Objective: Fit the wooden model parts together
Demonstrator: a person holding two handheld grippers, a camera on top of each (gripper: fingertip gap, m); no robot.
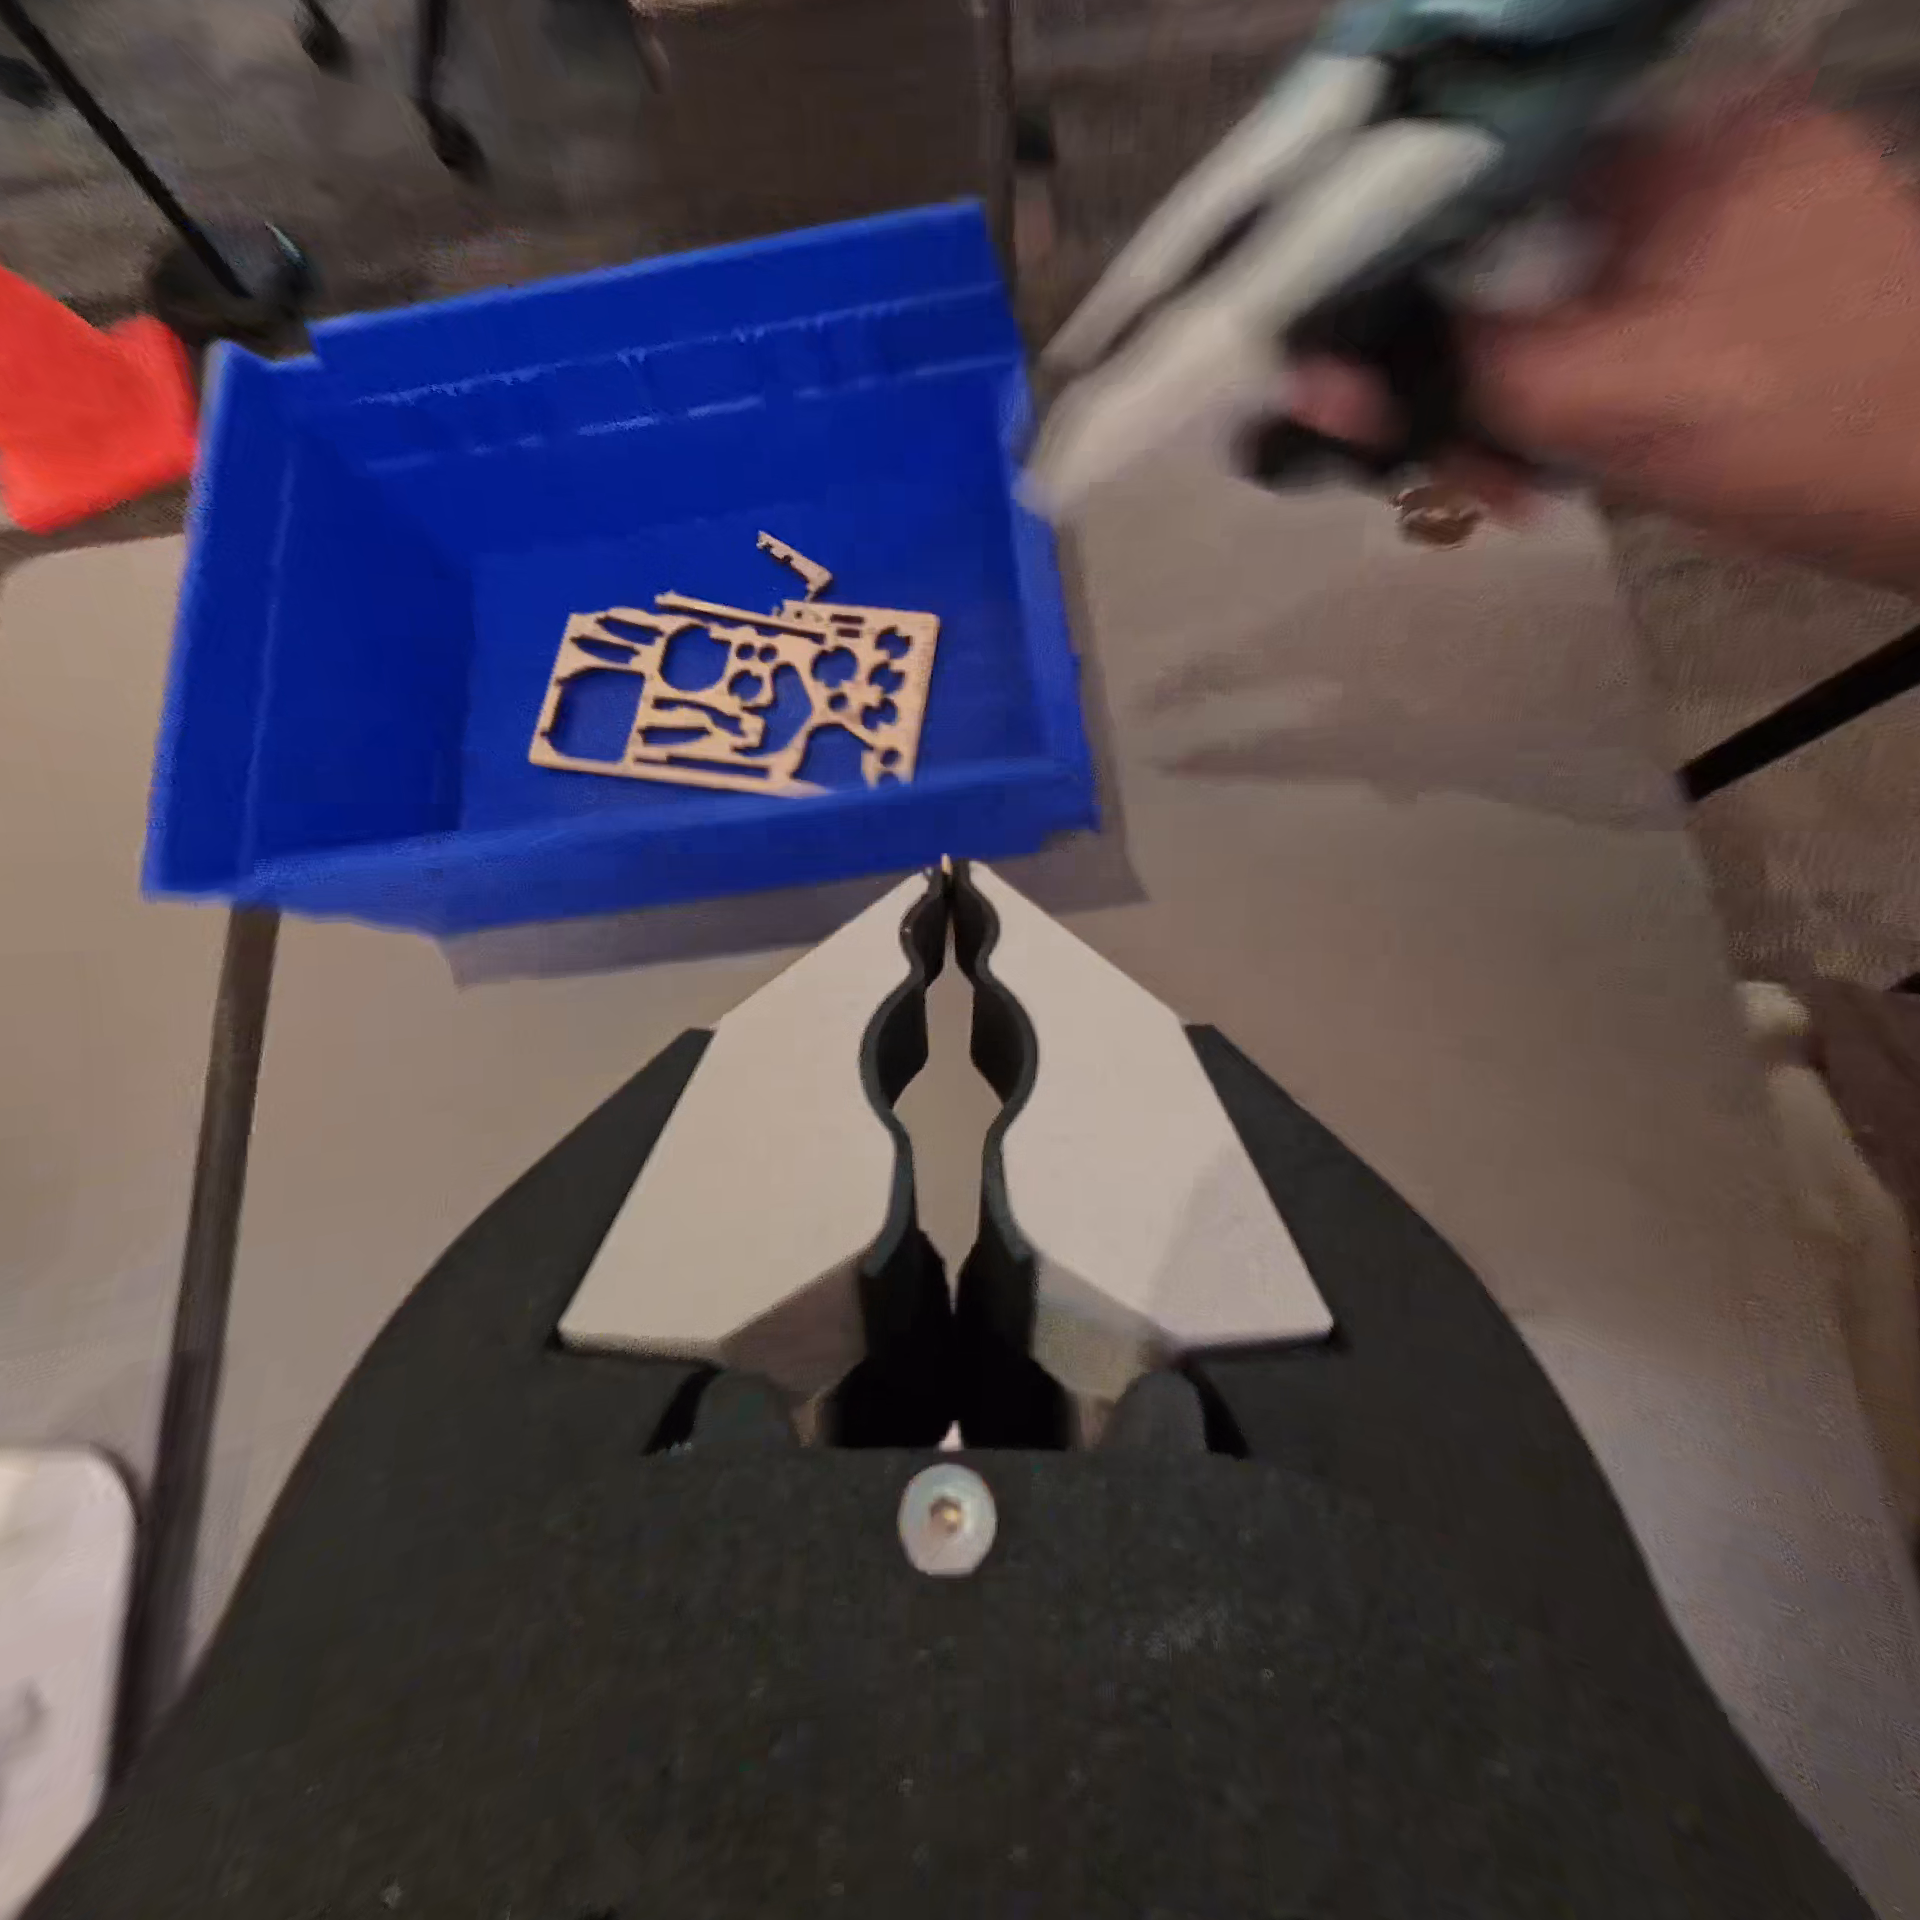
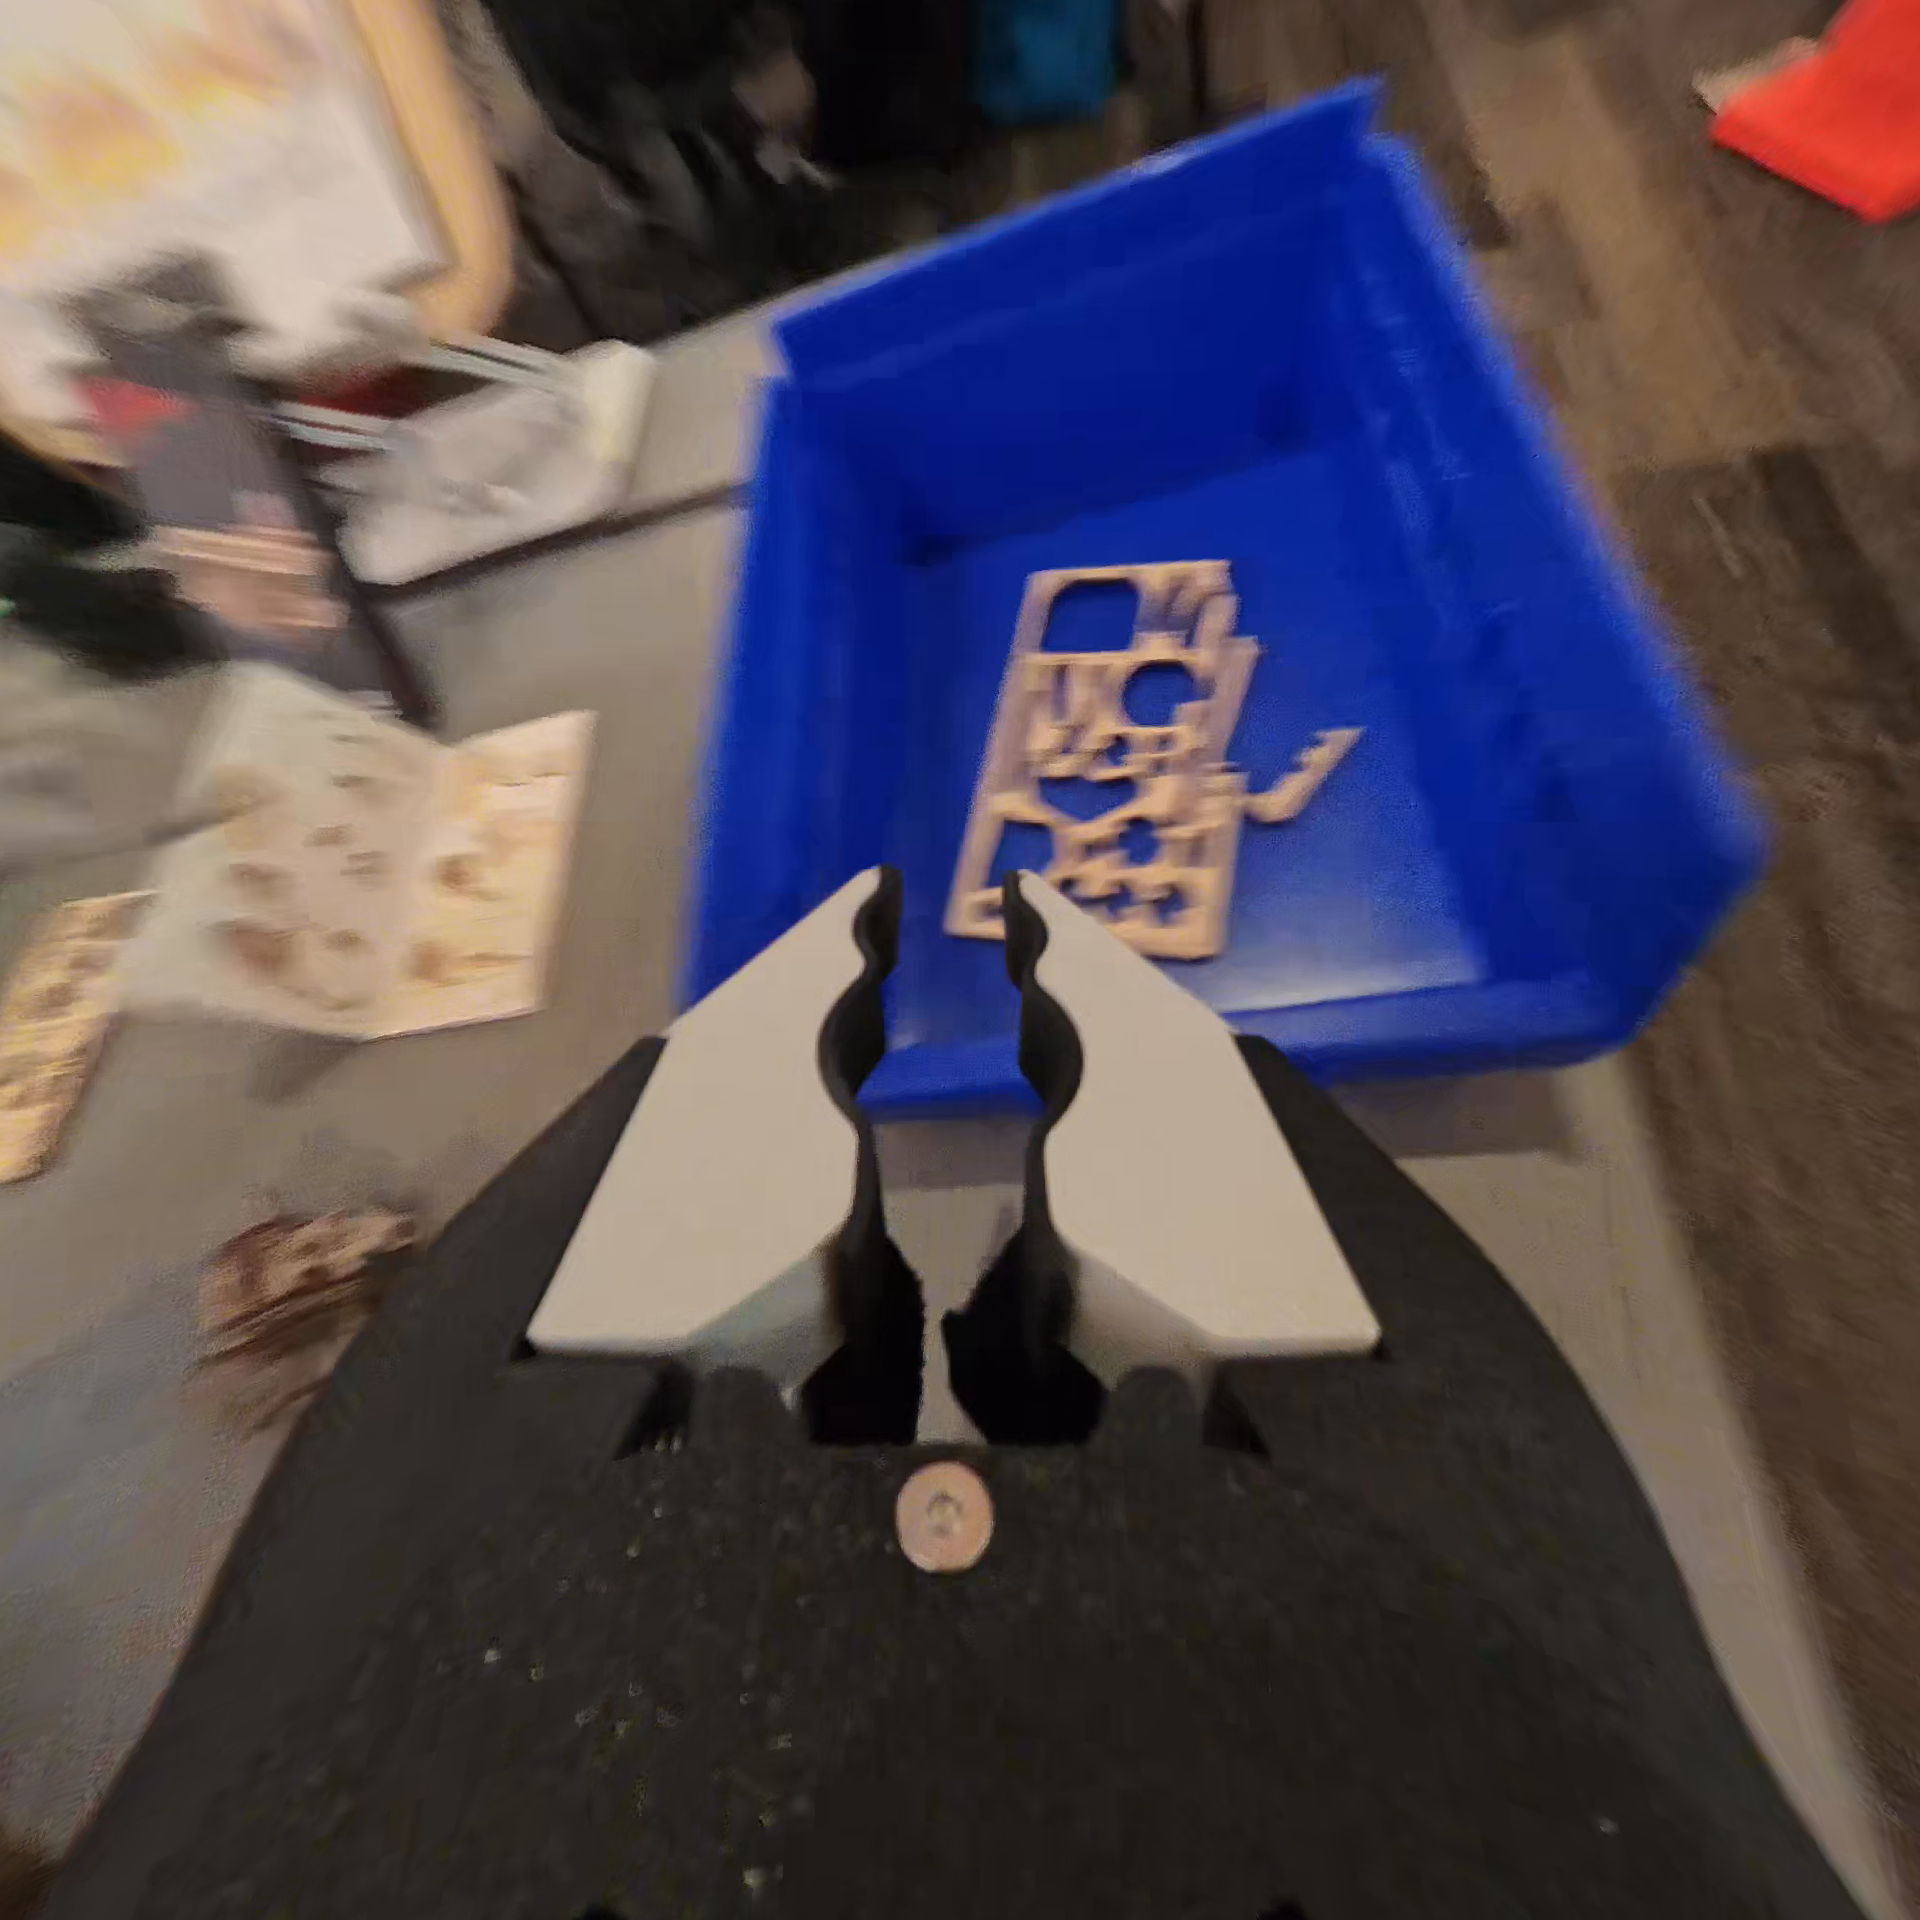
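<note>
- Left wrist view: the left gripper (image 1: 948, 883) points at the near wall of a blue plastic bin (image 1: 312, 644) standing on a grey tabletop (image 1: 1351, 935). Its jaws are pressed together at the tips, where a tiny pale sliver shows; what it is cannot be told.
- Inside the bin lies a punched-out wooden parts sheet (image 1: 738, 691), flat on the floor, with a small loose hooked wooden piece (image 1: 795, 566) just beyond its far edge.
- Only this view shows the right gripper (image 1: 1247, 301), blurred, at upper right, held in a person's hand (image 1: 1683, 343) and slanting down toward the bin's right wall.
- Right wrist view: the right gripper (image 2: 951, 888) hangs over the bin's (image 2: 1621, 665) near wall, jaws parted, nothing between them.
- The sheet (image 2: 1122, 758) and hooked piece (image 2: 1299, 779) appear here too.
- Only this view shows the printed paper sheets (image 2: 395, 873) and a brownish wooden cluster (image 2: 291, 1278), too blurred to identify, on the table left of the bin.
</note>
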